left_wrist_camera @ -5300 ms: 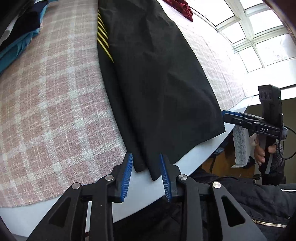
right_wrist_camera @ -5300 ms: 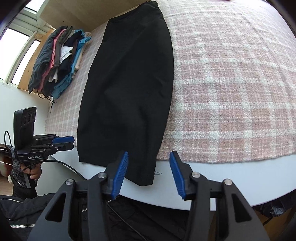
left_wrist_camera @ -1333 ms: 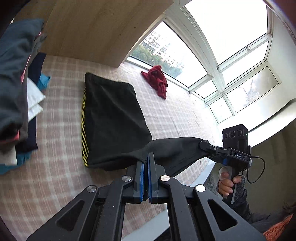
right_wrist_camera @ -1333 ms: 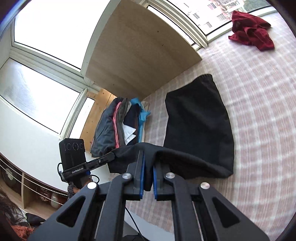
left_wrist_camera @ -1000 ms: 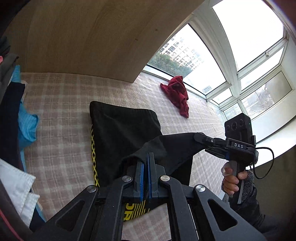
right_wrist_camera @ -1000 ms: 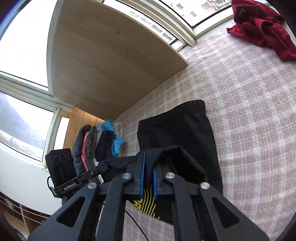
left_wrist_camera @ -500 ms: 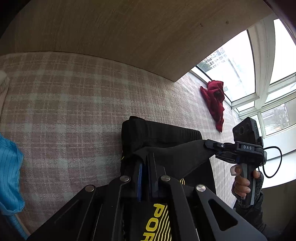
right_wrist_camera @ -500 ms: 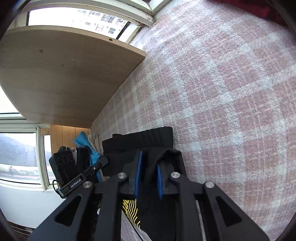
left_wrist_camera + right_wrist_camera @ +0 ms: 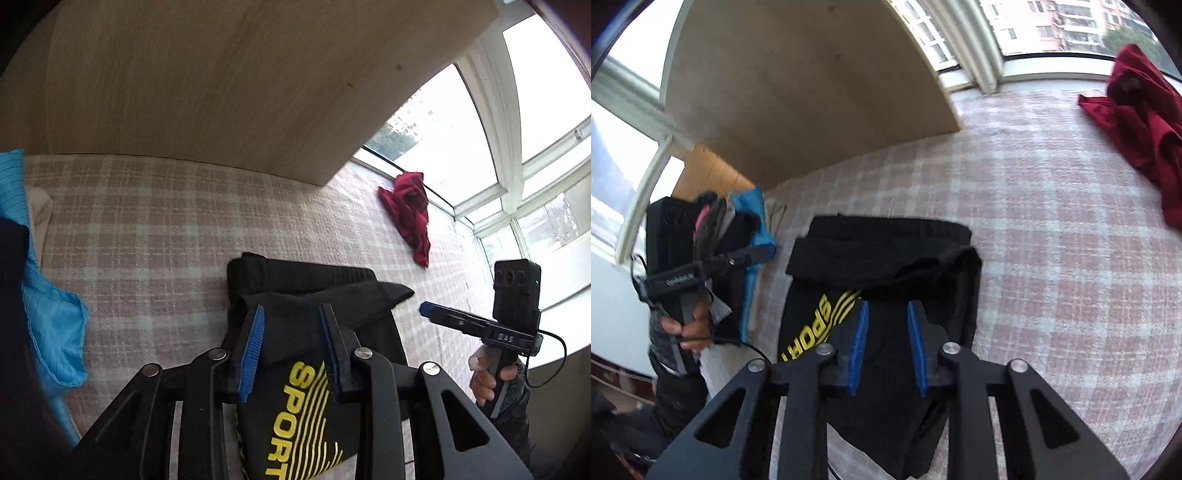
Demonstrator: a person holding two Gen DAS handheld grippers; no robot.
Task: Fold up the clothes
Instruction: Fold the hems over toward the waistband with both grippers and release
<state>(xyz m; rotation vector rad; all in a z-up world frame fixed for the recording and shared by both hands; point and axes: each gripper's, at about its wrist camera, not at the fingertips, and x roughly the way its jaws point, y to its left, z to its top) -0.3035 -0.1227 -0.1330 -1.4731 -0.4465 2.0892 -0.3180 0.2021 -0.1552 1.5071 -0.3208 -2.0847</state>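
1. Two tools stand open over the black trousers (image 9: 317, 325), which lie folded on the pink checked worktop (image 9: 147, 229). The left tool (image 9: 290, 343) has its blue pads spread either side of the folded-over hem, not pinching it. The right tool (image 9: 886, 339) is likewise parted above the cloth.
2. Around them: a heap of clothes (image 9: 735, 229) with a blue garment (image 9: 51, 317) just left of the trousers, a red garment (image 9: 410, 218) well apart at the far right near the windows (image 9: 535, 122), and a wooden panel (image 9: 221, 85) standing along the far edge.
3. Bare checked cloth lies between the trousers and the panel, and a wider stretch runs right toward the red garment. On the left the heap sits close.
4. The left wrist view shows the yellow "SPORT" print near the tool and the right tool beside the trousers' right corner. The right wrist view shows the heap's full height and the left tool in front of it.
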